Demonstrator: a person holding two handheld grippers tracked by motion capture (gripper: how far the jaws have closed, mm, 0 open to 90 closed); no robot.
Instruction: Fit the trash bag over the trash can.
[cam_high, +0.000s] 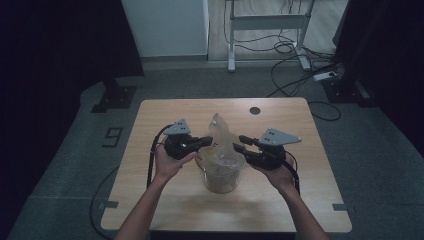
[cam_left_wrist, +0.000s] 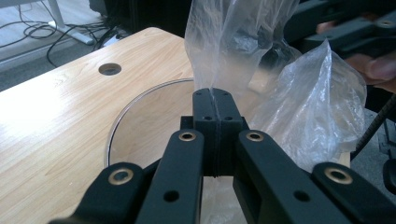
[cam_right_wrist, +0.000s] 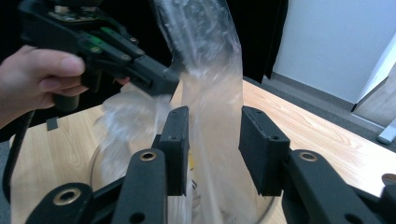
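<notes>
Plastic bag (cam_left_wrist: 224, 51) pinched in left tool (cam_left_wrist: 216, 109), clear close up

1. I count two grippers: the left gripper (cam_high: 206, 141) and the right gripper (cam_high: 239, 144), one in each hand.
2. I see two hands, the left hand (cam_high: 167, 162) and the right hand (cam_high: 277, 175).
3. One clear plastic bag (cam_high: 220, 137) stands between them.
4. One clear glass bowl (cam_high: 220, 175) sits under it.
5. One wooden table (cam_high: 150, 200), with one round hole (cam_high: 255, 110) in its top.
6. On the floor beyond, I make out one white power strip (cam_high: 325, 76).
</notes>
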